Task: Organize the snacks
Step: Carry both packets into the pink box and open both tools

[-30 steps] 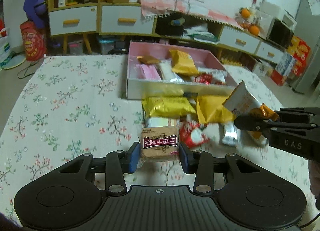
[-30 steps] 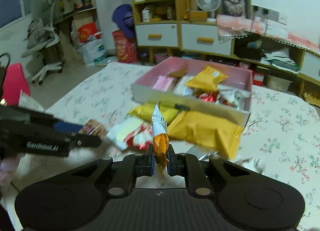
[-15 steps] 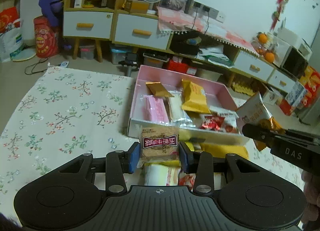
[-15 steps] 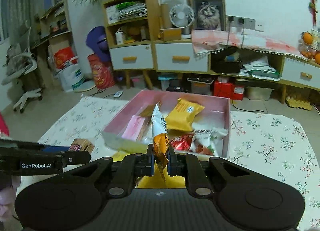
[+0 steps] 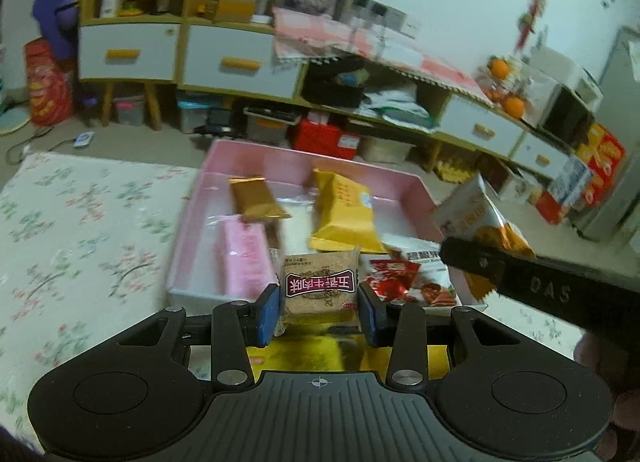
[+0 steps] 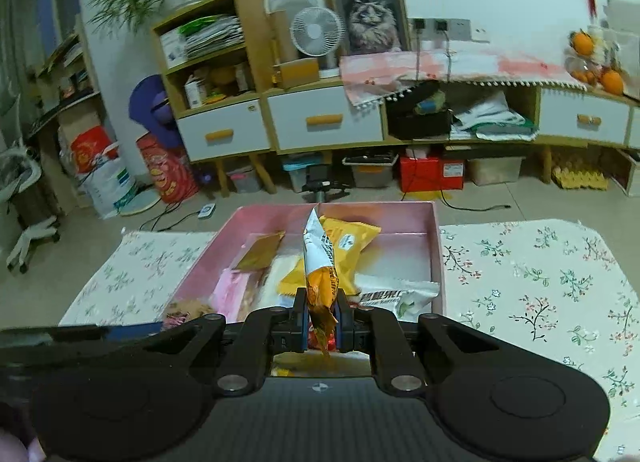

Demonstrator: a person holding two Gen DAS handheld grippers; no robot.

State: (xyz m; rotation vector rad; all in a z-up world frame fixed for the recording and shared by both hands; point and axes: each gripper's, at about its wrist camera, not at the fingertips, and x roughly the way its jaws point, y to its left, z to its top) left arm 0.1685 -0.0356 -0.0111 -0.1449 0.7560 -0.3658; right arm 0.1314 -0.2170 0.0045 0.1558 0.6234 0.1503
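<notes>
Pinching a brown snack pack [image 5: 320,288] between its blue pads, the left gripper [image 5: 320,308] hangs over the near edge of the pink box [image 5: 248,149]. Right gripper [image 6: 322,320] is clamped thin on an orange-white packet [image 6: 320,262], also above the box, where yellow, pink and red snacks lie on the floral cloth [image 6: 540,282].

We are finding the yellow packet [image 5: 344,350] under the left gripper [image 5: 320,308] largely hidden; far shelf contents are blurring beyond reading.
</notes>
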